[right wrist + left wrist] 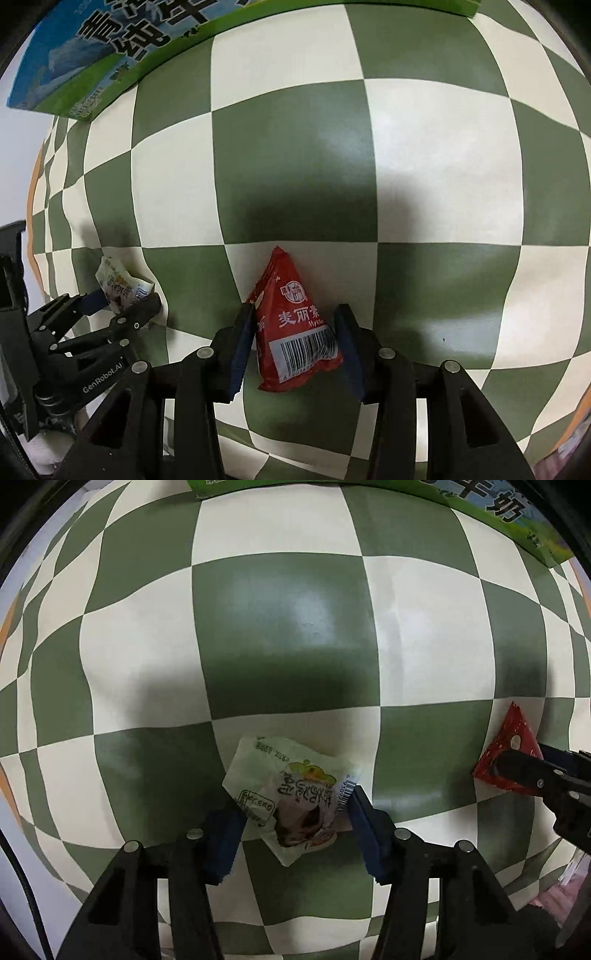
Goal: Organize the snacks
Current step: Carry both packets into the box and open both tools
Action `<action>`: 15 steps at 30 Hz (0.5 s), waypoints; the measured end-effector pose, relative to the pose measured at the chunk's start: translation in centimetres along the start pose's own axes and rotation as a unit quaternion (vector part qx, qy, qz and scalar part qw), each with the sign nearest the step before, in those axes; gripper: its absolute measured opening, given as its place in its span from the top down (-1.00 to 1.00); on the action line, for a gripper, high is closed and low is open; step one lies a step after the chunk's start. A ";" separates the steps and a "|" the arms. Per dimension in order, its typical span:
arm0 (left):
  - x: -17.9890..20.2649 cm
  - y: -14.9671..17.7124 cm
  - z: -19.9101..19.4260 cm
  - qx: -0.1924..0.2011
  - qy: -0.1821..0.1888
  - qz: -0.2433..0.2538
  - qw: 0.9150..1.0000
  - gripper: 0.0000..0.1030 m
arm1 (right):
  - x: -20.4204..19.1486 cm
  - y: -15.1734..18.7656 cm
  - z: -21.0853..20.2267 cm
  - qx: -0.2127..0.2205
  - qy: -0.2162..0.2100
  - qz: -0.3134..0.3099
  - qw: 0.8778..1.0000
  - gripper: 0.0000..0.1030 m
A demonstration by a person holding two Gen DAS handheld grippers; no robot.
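here the left gripper (295, 812) pinches the pale packet (291, 797) and the right gripper (293, 339) pinches the red packet (295, 325), both low over the cloth (280, 627). keep each squeeze gentle, lift straight, and carry them toward the box (92, 55) without crossing.
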State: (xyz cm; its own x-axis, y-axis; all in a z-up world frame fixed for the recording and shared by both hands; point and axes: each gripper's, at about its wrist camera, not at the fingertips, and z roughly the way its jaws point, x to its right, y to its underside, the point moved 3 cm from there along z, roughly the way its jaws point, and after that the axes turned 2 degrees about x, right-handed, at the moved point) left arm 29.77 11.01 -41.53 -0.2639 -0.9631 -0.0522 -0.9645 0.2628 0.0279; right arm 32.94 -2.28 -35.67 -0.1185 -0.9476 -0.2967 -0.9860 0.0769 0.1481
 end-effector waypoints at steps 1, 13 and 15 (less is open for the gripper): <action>0.2 0.0 -0.2 0.001 -0.001 -0.005 1.000 0.02 | -0.5 -0.1 -0.1 0.002 0.002 -0.005 1.000 0.20; -0.5 -2.6 -9.5 0.070 0.101 -0.059 0.991 0.11 | 0.1 -1.2 -8.6 0.067 -0.060 -0.001 0.996 0.27; 0.3 -4.6 -13.0 0.100 0.127 -0.056 0.985 0.11 | -0.5 -2.0 -11.7 0.092 -0.075 -0.004 0.993 0.27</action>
State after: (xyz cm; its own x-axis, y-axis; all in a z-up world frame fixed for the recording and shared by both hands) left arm 34.28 8.72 -28.71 -0.1684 -0.9635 0.2082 -0.9774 0.1358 -0.1619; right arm 36.33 -5.57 -24.76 -0.1133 -0.8923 -0.4370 -0.9900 0.1385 -0.0262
